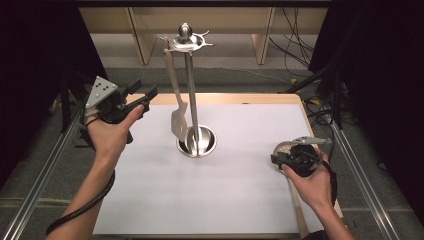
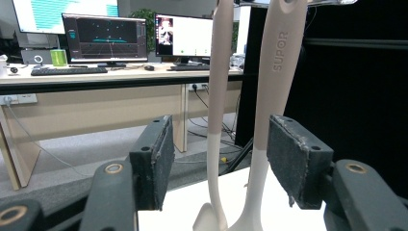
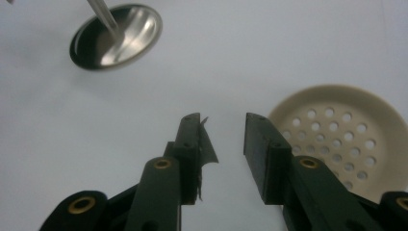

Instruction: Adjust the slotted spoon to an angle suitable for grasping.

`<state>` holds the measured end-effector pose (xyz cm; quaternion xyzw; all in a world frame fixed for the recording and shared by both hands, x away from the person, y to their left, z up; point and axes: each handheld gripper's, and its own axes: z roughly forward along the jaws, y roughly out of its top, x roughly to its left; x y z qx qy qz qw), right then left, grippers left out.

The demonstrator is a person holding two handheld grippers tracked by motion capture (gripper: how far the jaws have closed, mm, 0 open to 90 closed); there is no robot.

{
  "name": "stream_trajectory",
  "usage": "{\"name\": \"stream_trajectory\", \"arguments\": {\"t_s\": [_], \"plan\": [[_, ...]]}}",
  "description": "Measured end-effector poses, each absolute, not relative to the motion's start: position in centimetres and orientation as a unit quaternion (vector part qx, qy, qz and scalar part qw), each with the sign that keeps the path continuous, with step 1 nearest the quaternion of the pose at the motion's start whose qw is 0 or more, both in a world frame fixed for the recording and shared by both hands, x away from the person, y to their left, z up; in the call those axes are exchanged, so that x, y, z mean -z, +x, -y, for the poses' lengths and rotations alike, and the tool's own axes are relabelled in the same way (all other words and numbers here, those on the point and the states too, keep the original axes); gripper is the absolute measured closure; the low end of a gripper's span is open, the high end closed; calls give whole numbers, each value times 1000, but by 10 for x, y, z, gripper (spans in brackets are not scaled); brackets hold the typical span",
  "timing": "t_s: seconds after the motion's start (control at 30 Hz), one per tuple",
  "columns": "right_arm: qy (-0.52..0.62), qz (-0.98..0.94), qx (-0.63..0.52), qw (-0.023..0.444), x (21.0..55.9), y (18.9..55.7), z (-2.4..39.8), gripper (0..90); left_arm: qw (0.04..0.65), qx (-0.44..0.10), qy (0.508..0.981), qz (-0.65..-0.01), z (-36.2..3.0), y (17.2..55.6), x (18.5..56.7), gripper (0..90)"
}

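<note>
Steel rack (image 1: 191,90): upright mid-table, beige slotted spatula (image 1: 178,118) hanging from it.
Left gripper (image 1: 140,97): jaws apart, beside the spatula.
Right gripper (image 1: 278,159): jaws apart, above the cream perforated skimmer (image 3: 337,130).

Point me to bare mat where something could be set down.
Free: the near half of the white mat, between the rack's base and the near edge, and the far right corner. Crowded: the centre, with rack and hanging spatula, and the right edge, where the right claw hovers by the perforated skimmer.

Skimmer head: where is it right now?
In the high view the skimmer head lies on the white table at the right, under the right gripper, right of the rack's base.
</note>
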<state>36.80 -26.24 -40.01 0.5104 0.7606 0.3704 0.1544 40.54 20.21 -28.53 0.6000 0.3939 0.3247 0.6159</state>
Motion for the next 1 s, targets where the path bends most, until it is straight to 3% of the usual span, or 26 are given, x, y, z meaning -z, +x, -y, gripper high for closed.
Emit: {"name": "stream_trajectory", "arguments": {"t_s": [0.1, 0.67, 1.0], "plan": [[528, -760, -355, 134, 401, 367, 265, 678, 615, -324, 603, -392, -202, 405, 287, 414], [559, -771, -279, 125, 412, 371, 275, 662, 612, -320, 605, -396, -205, 406, 291, 408], [601, -767, -206, 83, 412, 375, 279, 677, 613, -315, 607, -395, -205, 406, 291, 407]]}}
